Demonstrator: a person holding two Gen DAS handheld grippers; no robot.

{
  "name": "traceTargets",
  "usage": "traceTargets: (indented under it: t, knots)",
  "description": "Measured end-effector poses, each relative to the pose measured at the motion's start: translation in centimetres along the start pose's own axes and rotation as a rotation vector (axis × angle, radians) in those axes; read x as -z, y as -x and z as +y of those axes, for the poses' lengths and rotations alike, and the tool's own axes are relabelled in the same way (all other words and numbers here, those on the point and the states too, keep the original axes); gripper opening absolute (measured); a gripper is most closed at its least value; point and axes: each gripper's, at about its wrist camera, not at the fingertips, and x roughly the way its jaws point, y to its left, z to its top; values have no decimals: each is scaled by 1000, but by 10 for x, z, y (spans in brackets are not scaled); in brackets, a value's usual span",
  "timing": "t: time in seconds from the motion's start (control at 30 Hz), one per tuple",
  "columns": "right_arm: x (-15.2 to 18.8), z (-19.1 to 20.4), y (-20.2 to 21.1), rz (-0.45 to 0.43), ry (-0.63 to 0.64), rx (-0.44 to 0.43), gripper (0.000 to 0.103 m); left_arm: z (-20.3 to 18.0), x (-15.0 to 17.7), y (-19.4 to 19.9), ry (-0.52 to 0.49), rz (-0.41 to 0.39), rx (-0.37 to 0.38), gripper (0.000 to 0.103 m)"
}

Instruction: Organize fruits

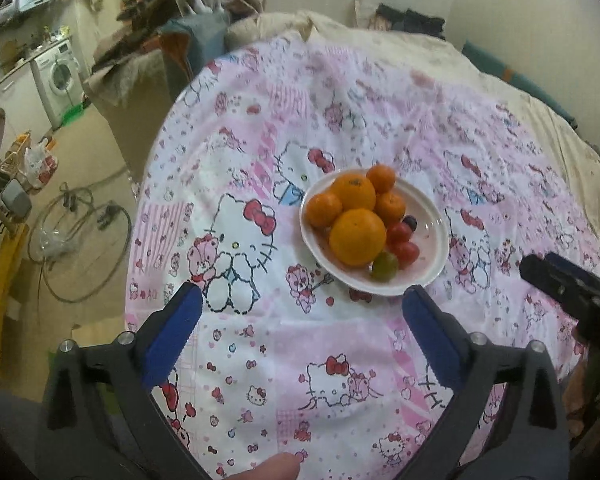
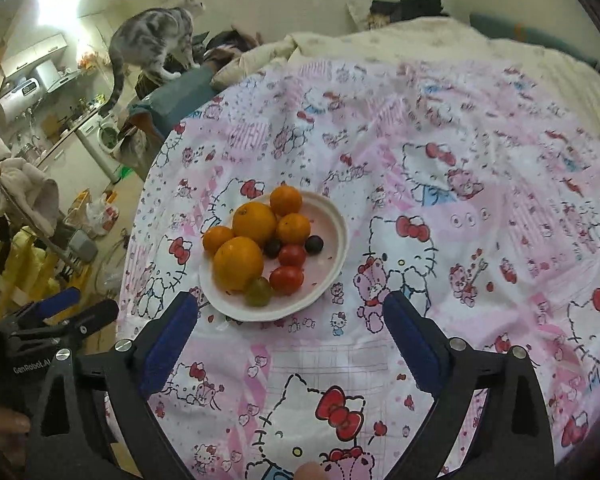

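Orange citrus on white plate (image 1: 436,256): firm, rounded, slippery | tomatoes beside them soft, pinch gently | left gripper (image 1: 302,300) and right gripper (image 2: 290,306) spread, empty, near plate

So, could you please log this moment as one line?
left claw: open, empty | right claw: open, empty | fruits: piled on plate | plate: on sheet

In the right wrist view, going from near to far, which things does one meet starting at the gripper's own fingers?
Right gripper, open and empty → green tomato at the near side of the plate → big orange → small orange at the far rim → patterned sheet → cat.
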Motion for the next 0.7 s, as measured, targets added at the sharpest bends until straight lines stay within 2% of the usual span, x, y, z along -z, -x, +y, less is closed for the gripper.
traceTargets:
  t: [0.07,0.2,0.27,0.4,0.7]
  knots:
    - [3,2,-2,-13,7,29,97,0,-1,1,3,-27,3,103]
    - [0,5,-11,-57,40,103,103,-3,-4,-2,-10,-67,-22,103]
    - [-2,6,-14,-69,54,122,103,-2,-5,-5,6,-71,-3,103]
    - [-3,11,-18,-74,73,134,103,-1,-5,-11,4,-57,-22,103]
    - [-1,19,-19,-68,101,144,103,-2,-2,-10,8,-48,-6,103]
